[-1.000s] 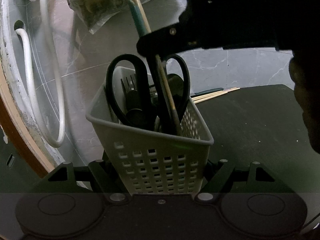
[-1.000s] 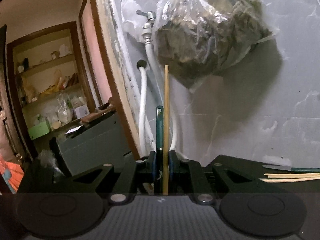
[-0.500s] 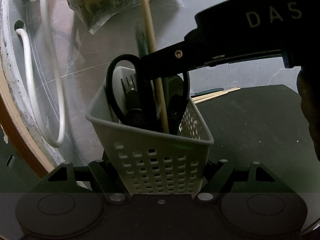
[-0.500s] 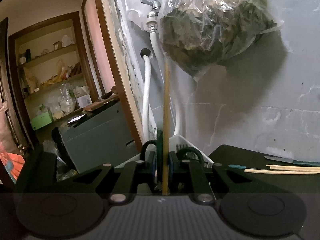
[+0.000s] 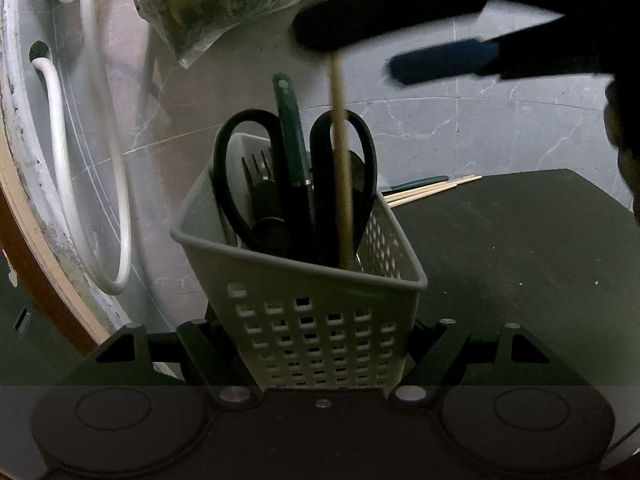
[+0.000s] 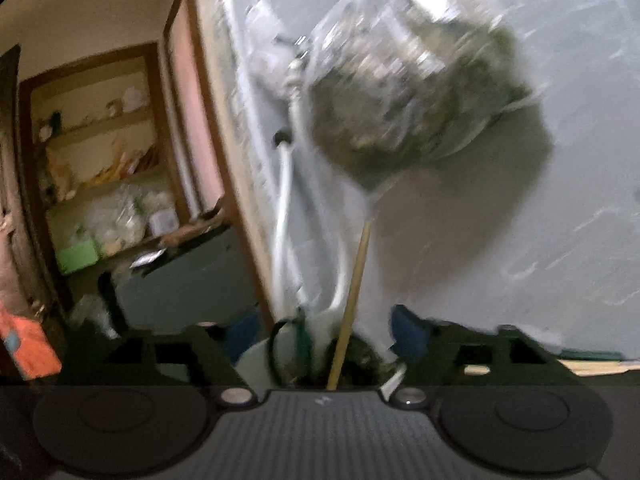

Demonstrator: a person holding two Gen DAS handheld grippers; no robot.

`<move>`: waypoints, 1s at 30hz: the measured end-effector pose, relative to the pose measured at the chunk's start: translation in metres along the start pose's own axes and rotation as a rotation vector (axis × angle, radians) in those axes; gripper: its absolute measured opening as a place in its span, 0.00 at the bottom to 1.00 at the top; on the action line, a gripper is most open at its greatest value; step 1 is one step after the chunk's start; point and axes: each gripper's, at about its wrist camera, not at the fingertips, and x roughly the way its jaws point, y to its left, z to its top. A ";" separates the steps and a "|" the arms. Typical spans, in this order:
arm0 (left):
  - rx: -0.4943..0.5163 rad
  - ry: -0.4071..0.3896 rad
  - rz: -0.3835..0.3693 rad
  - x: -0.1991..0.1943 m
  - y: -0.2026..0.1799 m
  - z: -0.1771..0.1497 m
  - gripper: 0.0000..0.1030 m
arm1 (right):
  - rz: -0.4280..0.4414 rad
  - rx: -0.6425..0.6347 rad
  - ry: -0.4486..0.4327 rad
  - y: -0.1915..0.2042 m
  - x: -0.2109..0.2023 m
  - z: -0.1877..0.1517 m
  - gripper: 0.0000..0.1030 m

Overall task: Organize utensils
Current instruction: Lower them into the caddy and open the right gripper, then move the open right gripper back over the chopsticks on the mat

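Spreading my right gripper [image 6: 320, 344] just now, I've released the chopstick [image 5: 340, 152], which stands in the basket [image 5: 320, 304] my left gripper [image 5: 320, 344] clamps, so the remaining chopsticks [image 5: 432, 190] on the table come next.

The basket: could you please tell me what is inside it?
The basket holds scissors, a green-handled utensil, a fork and a chopstick. Their lower ends are hidden by its wall.
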 end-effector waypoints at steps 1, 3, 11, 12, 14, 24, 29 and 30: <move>0.000 0.000 0.000 0.000 0.000 0.000 0.76 | -0.027 0.008 -0.019 -0.006 -0.004 0.003 0.92; 0.000 0.000 0.000 0.000 -0.001 0.000 0.76 | -0.086 0.037 -0.045 -0.021 -0.011 0.005 0.98; 0.000 0.001 -0.001 -0.002 0.000 0.000 0.76 | -0.345 0.261 0.096 -0.118 0.013 -0.014 1.00; 0.001 0.003 0.001 -0.002 0.000 0.000 0.76 | -0.364 0.291 0.127 -0.132 0.021 -0.019 1.00; 0.005 0.007 0.006 -0.002 0.000 0.001 0.76 | -0.381 0.326 0.184 -0.154 0.041 -0.027 1.00; 0.002 0.028 0.021 -0.002 -0.005 0.004 0.76 | -0.338 0.195 0.318 -0.191 0.151 -0.039 0.95; -0.003 0.038 0.023 -0.002 -0.006 0.005 0.76 | -0.291 0.188 0.364 -0.196 0.181 -0.044 0.94; -0.004 0.039 0.023 -0.001 -0.006 0.006 0.76 | -0.280 0.189 0.371 -0.198 0.184 -0.045 0.94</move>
